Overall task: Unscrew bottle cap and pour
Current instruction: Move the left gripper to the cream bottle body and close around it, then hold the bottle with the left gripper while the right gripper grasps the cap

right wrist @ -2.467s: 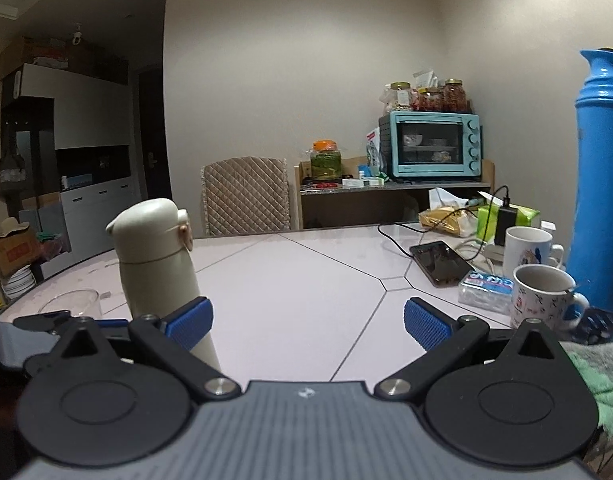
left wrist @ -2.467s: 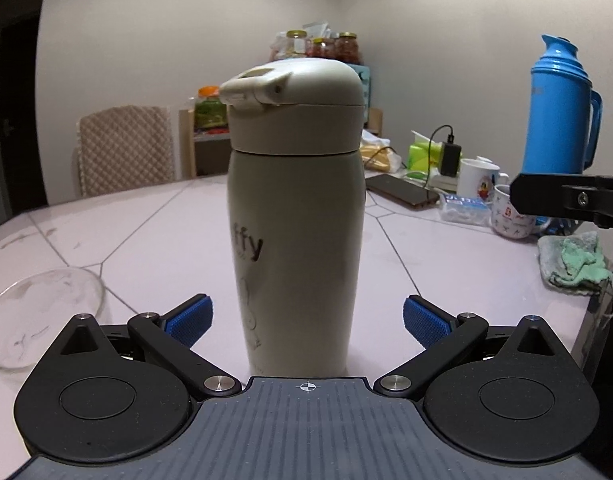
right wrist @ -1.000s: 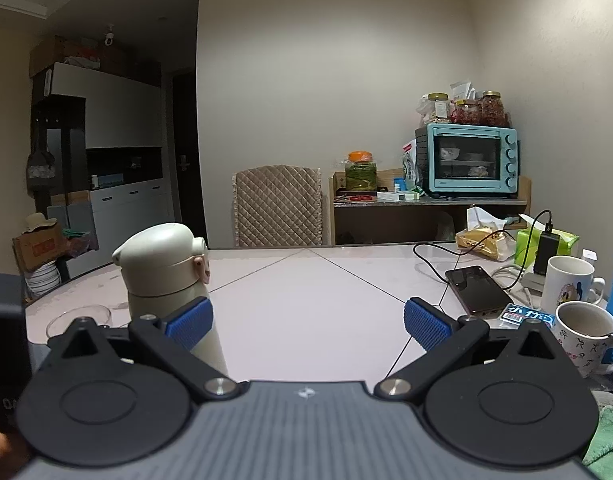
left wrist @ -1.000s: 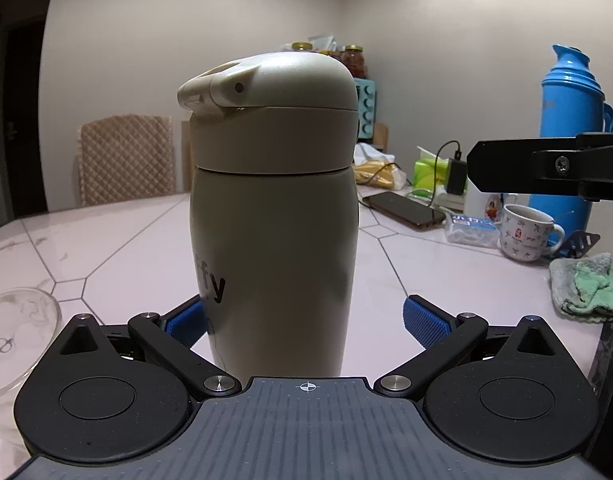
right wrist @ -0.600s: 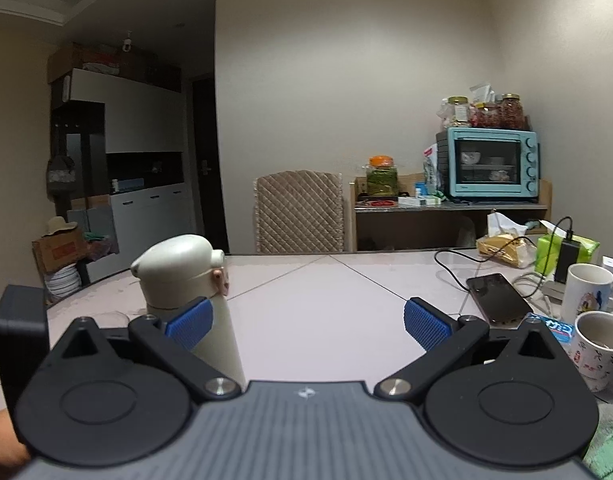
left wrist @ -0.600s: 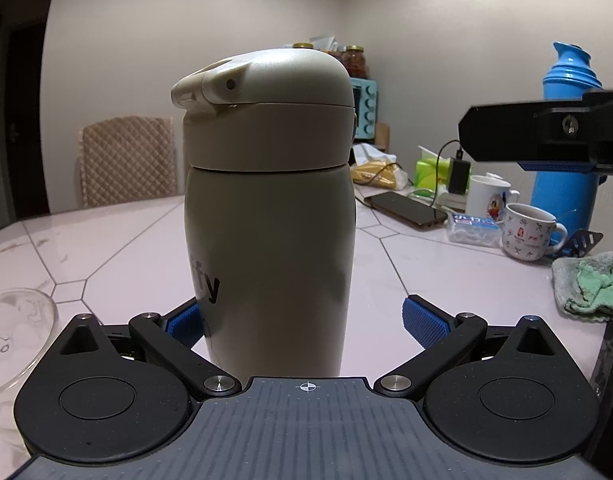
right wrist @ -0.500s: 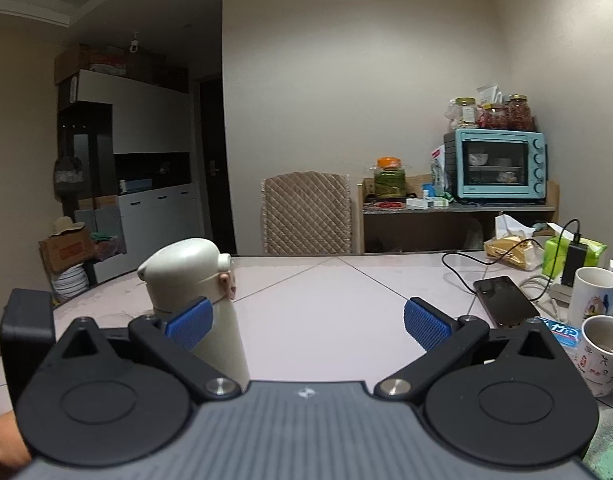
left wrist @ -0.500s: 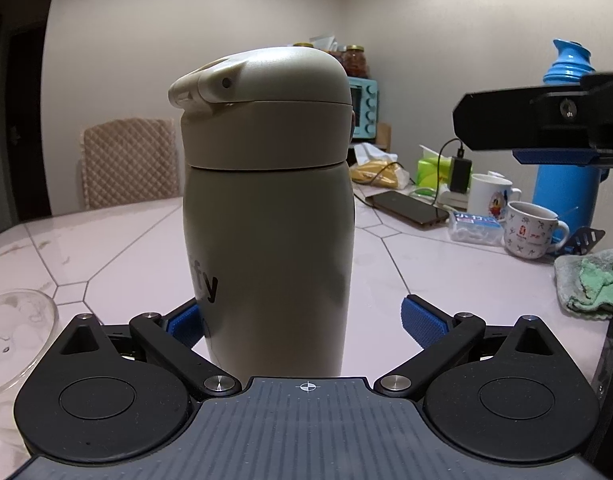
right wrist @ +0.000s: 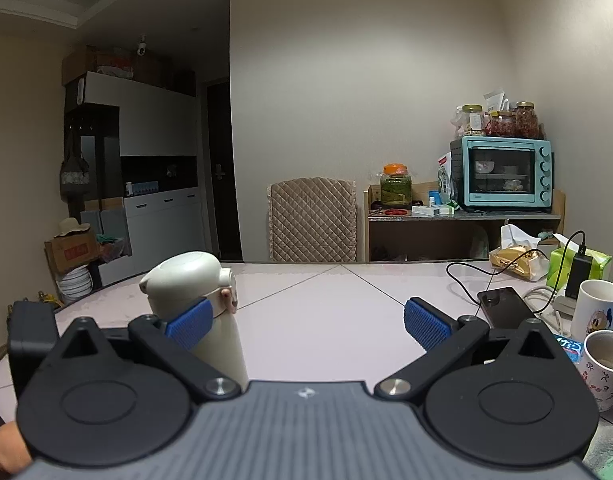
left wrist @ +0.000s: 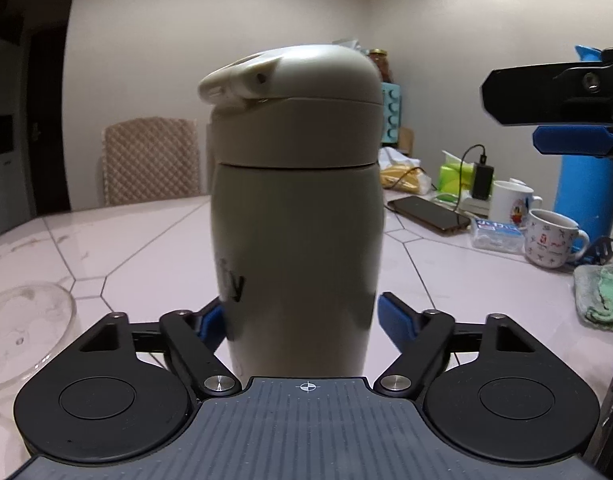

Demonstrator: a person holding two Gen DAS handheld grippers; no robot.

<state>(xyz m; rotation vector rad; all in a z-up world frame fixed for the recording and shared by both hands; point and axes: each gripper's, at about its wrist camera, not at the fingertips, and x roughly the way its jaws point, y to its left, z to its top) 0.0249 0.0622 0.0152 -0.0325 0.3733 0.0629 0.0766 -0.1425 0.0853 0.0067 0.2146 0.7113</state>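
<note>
- A pale hexagon-tiled tabletop [left wrist: 118, 240] fills the scene, a quilted chair [right wrist: 312, 220] standing at its far edge.
- A cream insulated bottle [left wrist: 296, 248] stands upright on the tabletop, its domed flip cap [left wrist: 294, 100] in place.
- The left hand-held gripper [left wrist: 300, 320] brackets the bottle's lower body, its blue pads [left wrist: 392, 318] right beside either flank; actual contact cannot be made out.
- The right hand-held gripper [right wrist: 304, 322] hangs level with the cap, its fingers spread wide and holding nothing, the bottle [right wrist: 198, 312] showing behind its left pad.
- A clear glass dish [left wrist: 24, 328] sits to the bottle's left.
- Two printed mugs [left wrist: 552, 242], a dark phone [left wrist: 428, 214] and a green cloth [left wrist: 604, 294] crowd the tabletop's right side.
</note>
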